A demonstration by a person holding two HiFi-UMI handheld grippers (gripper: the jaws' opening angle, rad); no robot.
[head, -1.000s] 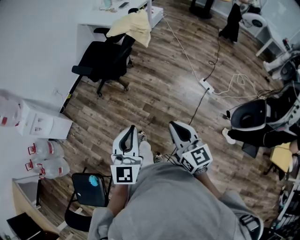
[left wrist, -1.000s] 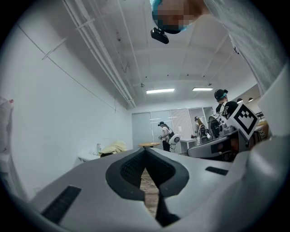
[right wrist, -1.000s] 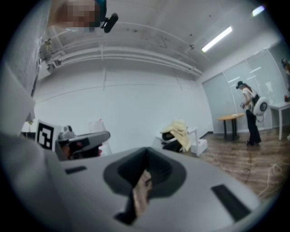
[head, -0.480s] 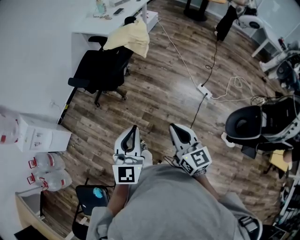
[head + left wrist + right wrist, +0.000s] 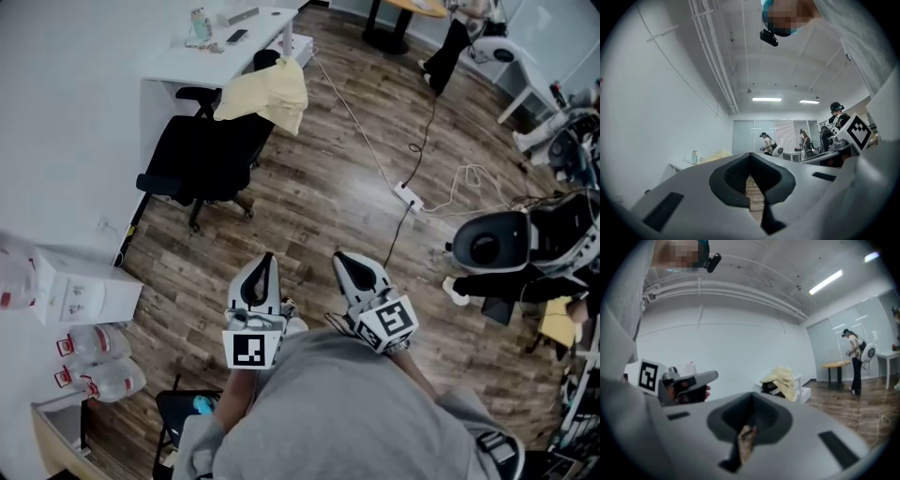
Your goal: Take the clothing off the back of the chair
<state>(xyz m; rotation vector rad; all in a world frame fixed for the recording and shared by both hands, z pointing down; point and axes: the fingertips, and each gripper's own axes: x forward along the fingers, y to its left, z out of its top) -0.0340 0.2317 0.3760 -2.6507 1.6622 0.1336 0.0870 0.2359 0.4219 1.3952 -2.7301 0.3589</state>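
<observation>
Water bottles (image 5: 97,362): on the floor at far left, beside a white box (image 5: 73,285).
Chair (image 5: 202,157): black, pushed up to the white desk (image 5: 187,66).
Clothing (image 5: 267,89): yellow, draped over the chair's back, well apart from both grippers.
Left gripper (image 5: 266,259): jaws pressed together with nothing between them, held level over the wood floor.
Right gripper (image 5: 340,256): jaws closed tight and empty, just beside the left one.
Power strip (image 5: 408,195): on the floor further right, cables trailing from it.
</observation>
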